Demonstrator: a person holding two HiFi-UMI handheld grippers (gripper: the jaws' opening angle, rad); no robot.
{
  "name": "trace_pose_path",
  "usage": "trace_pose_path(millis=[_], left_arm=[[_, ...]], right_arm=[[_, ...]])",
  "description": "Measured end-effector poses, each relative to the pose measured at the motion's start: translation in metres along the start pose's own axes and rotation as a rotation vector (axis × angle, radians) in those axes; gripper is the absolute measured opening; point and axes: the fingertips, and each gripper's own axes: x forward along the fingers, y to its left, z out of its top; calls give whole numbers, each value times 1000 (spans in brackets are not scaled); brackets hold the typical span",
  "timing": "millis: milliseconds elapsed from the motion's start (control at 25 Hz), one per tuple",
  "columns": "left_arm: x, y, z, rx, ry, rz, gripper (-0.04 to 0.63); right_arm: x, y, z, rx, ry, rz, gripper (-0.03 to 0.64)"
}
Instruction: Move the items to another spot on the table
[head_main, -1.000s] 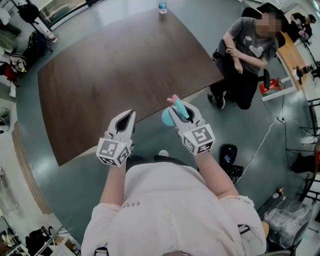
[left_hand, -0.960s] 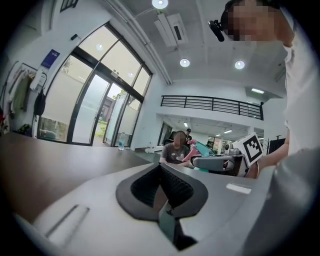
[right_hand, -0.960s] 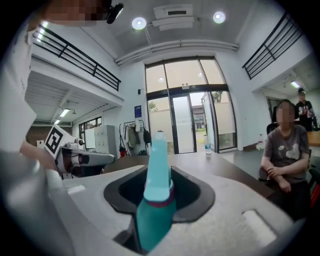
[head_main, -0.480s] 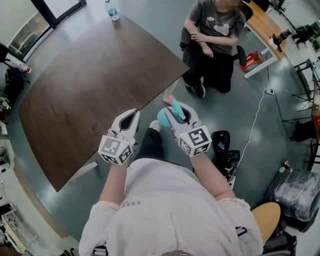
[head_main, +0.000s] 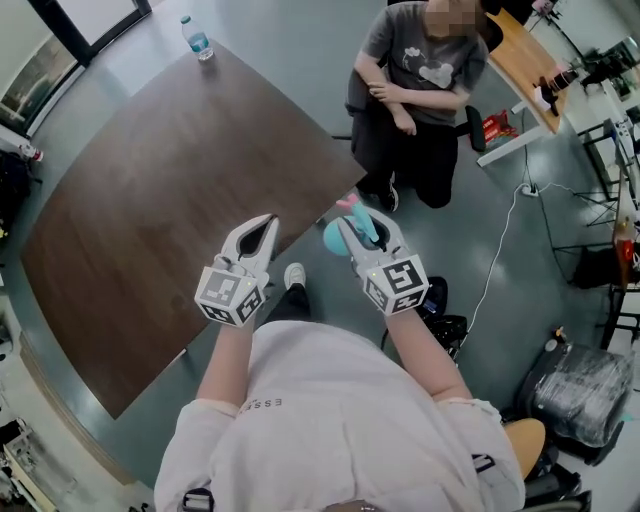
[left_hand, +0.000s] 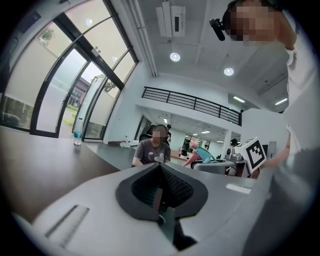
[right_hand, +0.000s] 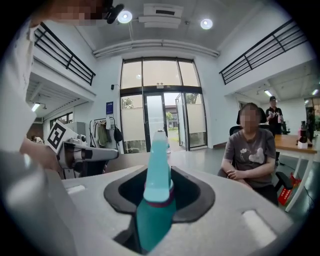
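Near the centre of the head view, the white hand-held right gripper (head_main: 352, 224) is clenched on a teal plastic bottle (head_main: 333, 237) with a paler blue nozzle and a magenta collar. The rounded body bulges out at the gripper's left side, and a pink tip pokes out just above the jaw ends. In the right gripper view the bottle stands in the middle of the frame, its body sunk low in the dark padded notch between the jaws and its nozzle reaching out past them. Just to the left in the head view, apart from the bottle, the white left gripper (head_main: 262, 224) has its jaws drawn together on nothing. The left gripper view shows its ribbed dark pads meeting. A dark brown wooden table (head_main: 180, 190) fills the upper left of the head view. The held bottle hangs just off the table's lower right edge, over the grey floor (head_main: 520, 260), not resting on anything. At the table's far corner, top left of the frame, stands a clear plastic water bottle (head_main: 197, 38). A seated person in a grey T-shirt (head_main: 425, 70) is at the upper right.
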Motion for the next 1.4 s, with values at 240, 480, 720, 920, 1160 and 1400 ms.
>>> trace_pose_path(millis=[240,480,720,920,1160,1400], left_arm=[[35,60,27,-12,-27,57,15],[53,97,34,-33,-31,120,15],[47,126,37,-48,-54,277,15],[41,154,46,-50,-88,441,15],[37,172,48,-75,-118,597,15],[30,189,33,-93,-121,692,15]], right_arm=[[67,-27,16,-26,26,39,123],[129,-41,25,-88,44,102,123],[176,-43,36,-166,43,231,123],[226,-38,38,-184,68,384,123],[271,-34,36,-208,94,516,123],[293,-42,23,-213,102,551,123]])
